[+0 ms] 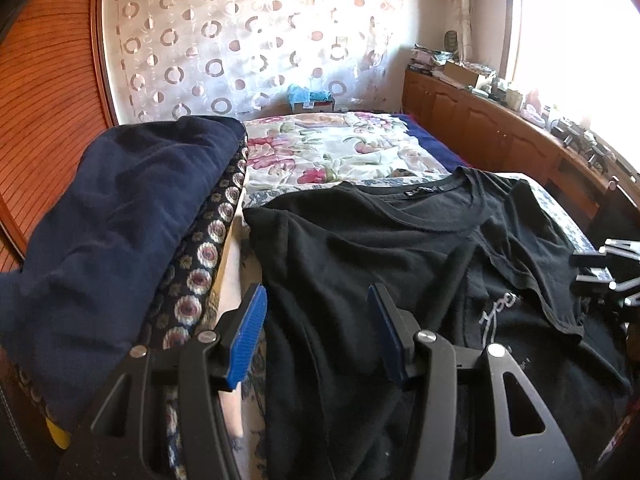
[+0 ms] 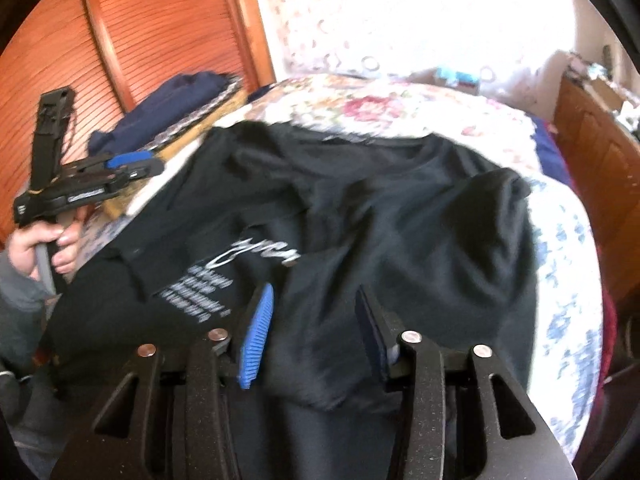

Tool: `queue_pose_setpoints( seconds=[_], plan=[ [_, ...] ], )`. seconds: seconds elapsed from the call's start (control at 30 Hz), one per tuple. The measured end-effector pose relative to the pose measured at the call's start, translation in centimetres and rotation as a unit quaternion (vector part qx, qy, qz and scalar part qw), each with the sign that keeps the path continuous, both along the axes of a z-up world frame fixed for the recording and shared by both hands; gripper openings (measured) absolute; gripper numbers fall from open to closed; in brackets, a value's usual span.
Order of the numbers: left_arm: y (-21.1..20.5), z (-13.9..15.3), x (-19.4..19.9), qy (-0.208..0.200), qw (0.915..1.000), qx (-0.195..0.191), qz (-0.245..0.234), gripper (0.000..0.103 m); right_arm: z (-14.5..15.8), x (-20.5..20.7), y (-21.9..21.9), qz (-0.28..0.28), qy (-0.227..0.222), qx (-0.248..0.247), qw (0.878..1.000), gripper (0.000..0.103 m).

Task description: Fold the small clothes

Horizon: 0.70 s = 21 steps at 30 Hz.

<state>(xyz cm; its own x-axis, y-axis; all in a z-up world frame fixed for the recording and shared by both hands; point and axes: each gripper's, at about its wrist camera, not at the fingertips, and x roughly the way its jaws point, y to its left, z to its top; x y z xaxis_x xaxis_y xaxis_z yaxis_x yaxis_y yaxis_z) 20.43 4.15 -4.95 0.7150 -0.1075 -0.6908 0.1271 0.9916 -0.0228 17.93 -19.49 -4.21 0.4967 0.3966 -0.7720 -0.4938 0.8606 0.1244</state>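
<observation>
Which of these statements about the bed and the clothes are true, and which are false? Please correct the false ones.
1. The black T-shirt lies on the bed. True.
2. The T-shirt is already folded into a small neat square. False: it is spread out and wrinkled, with one sleeve folded over the front.
3. The left gripper is clamped on the dark blue cloth. False: its jaws stand apart over the T-shirt, holding nothing.
4. The T-shirt carries pale lettering. True.
5. The right gripper is open. True.
</observation>
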Motion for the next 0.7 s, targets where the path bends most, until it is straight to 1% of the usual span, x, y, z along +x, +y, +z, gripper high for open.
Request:
queue_pose_setpoints(
  seconds=[0.13, 0.23, 0.3, 0.33, 0.37, 0.4, 0.43, 0.57, 0.7],
  plan=[
    [-0.1, 0.2, 1.4, 0.004, 0.9999, 0.012, 0.006, 0.052, 0.1, 1.8, -1.6, -0.029, -0.026, -0.025, 0.999, 0.056],
    [-0.2, 0.4, 2.5, 0.007, 0.9998, 0.015, 0.009, 0.052, 0.1, 3.5, -3.0, -0.048, -0.037, -0.031, 0.998, 0.062],
    [-0.4, 0.4, 3.4, 0.012, 0.9997, 0.017, 0.01, 0.052, 0.2, 4.4, -3.8, -0.057, -0.041, -0.032, 0.997, 0.068],
    [-0.4, 0.3, 3.8, 0.014, 0.9997, 0.018, 0.011, 0.047, 0.2, 4.8, -4.1, -0.059, -0.043, -0.032, 0.997, 0.069],
    [-0.3, 0.2, 4.2, 0.018, 0.9996, 0.018, 0.011, 0.04, 0.1, 5.4, -4.4, -0.061, -0.047, -0.034, 0.996, 0.071],
    [-0.3, -0.1, 4.9, 0.023, 0.9995, 0.018, 0.011, 0.038, 0.1, 5.9, -4.6, -0.064, -0.049, -0.037, 0.996, 0.072],
    [-0.3, -0.3, 5.2, 0.027, 0.9994, 0.02, 0.012, 0.036, 0.0, 6.4, -5.0, -0.068, -0.051, -0.043, 0.995, 0.072],
    [-0.3, -1.1, 6.8, 0.043, 0.9984, 0.028, 0.024, 0.036, -0.7, 8.3, -6.2, -0.088, -0.053, -0.057, 0.993, 0.073],
    [-0.1, -2.3, 8.3, 0.066, 0.996, 0.039, 0.046, 0.036, -1.7, 9.5, -7.5, -0.103, -0.04, -0.056, 0.992, 0.073]
  ],
)
